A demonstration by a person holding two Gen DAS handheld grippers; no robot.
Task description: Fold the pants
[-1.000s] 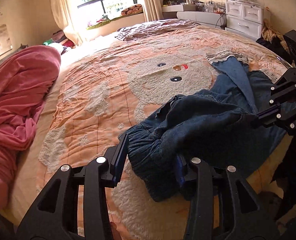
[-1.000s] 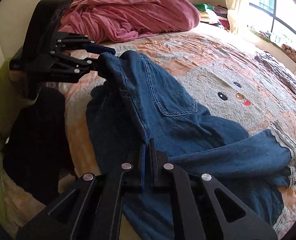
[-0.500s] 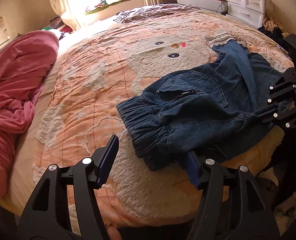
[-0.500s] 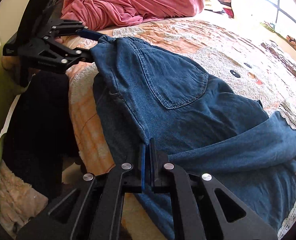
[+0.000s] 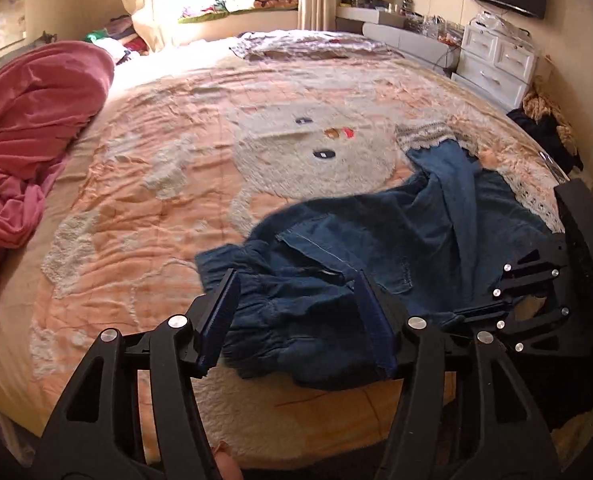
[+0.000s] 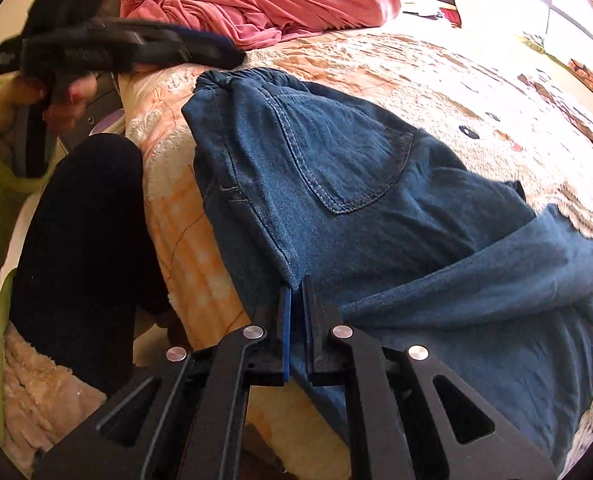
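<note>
Pants (image 6: 376, 208) along the bed's (image 5: 176, 200) near edge; right gripper (image 6: 296, 316) pinches their side seam, left gripper (image 5: 296, 320) gapes empty above the waistband.

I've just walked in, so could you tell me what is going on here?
A person is folding blue jeans on a bed with two hand-held grippers. The right gripper is shut on the fabric at the near edge of the jeans. The left gripper has its jaws open and holds nothing; in the right wrist view it is above and clear of the waistband. The jeans lie bunched, not yet neatly folded.
</note>
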